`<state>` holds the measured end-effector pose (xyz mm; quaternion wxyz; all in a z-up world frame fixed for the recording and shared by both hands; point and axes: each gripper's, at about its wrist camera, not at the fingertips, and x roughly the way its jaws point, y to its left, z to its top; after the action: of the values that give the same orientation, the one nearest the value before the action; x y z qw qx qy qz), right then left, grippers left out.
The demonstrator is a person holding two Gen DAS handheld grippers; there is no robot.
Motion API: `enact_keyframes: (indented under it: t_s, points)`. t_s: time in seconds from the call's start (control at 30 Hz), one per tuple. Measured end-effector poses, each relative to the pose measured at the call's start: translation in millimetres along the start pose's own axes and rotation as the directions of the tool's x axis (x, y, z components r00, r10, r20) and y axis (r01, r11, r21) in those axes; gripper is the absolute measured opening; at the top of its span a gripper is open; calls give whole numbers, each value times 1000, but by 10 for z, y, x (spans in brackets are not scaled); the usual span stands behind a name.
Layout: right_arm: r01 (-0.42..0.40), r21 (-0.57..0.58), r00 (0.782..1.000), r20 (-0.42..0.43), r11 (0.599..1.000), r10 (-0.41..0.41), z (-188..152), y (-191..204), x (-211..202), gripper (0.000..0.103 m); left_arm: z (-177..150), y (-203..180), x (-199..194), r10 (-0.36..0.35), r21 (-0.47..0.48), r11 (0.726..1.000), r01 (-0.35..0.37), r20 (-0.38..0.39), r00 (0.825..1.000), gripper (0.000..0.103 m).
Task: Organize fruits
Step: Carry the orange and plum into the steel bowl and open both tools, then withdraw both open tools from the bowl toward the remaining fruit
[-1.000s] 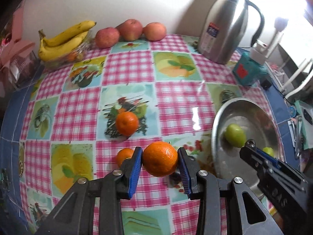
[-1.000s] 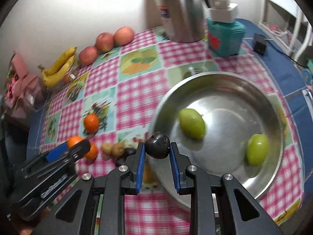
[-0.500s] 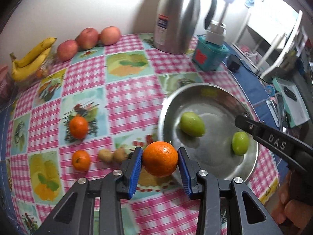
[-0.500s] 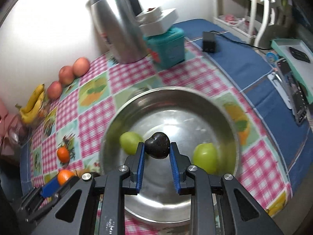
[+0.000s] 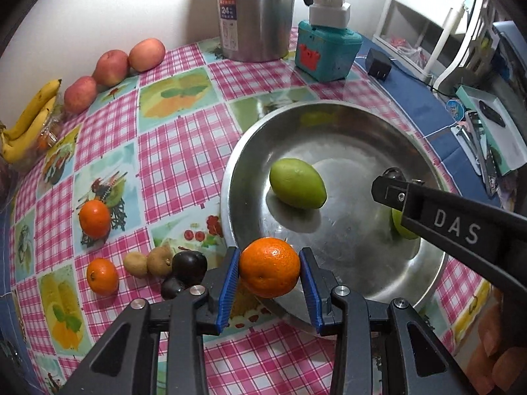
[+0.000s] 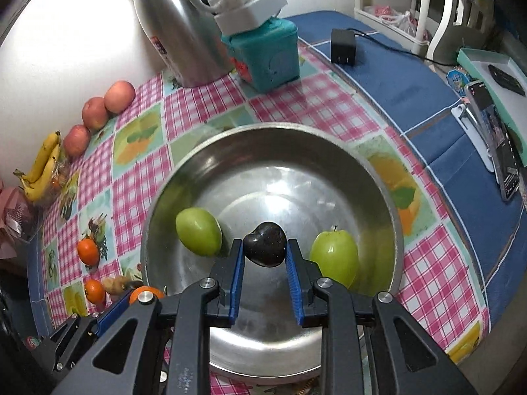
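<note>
Since a second ago: both grippers have carried their fruit from beside the loose fruit on the cloth toward the bowl [image 6: 378, 177], which now fills each view.
Left gripper [image 5: 269, 271]: clamped on an orange [image 5: 269, 267], blue pads pressing its left and right sides; it hangs over the bowl's near rim.
Orange's facing: round, with no clear long axis; a small dimple faces the camera.
Right gripper [image 6: 264, 250]: clamped on a dark plum [image 6: 264, 244], held between the fingertips above the bowl's middle.
Plum's facing: heart-shaped, its notch turned up and its wider span running from pad to pad.
In the bowl: an oval green fruit [image 5: 297, 187] lying on its side to the left, long axis slanting across the bowl; a green apple [image 6: 334, 256] upright with its stem up, just right of the right gripper's finger.
In the way: the right gripper's arm crosses the bowl in the left view and hides most of the apple.
On the cloth left of the bowl: two more oranges [image 5: 95, 219], two small brown fruits [image 5: 148, 263], two dark plums [image 5: 189, 263] touching each other.
Far edge: three apples [image 5: 110, 67], bananas [image 5: 29, 125], a steel jug [image 5: 255, 13], a teal box [image 5: 326, 49].
</note>
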<state>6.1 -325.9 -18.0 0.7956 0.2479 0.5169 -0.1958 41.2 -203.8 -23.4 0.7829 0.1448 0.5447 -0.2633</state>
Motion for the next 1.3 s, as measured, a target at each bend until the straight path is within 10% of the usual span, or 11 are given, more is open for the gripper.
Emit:
enact_keyframes:
  t_s: [0.7, 1.3]
  points:
    - [18, 3, 1000, -3, 1000, -18, 16, 0, -32, 38, 36, 66, -93, -5, -27, 1000, 6, 21, 1000, 56]
    - [15, -57, 1000, 7, 998, -15, 16, 119, -86, 38, -56, 1121, -275, 59, -388, 920, -62, -20, 998, 61]
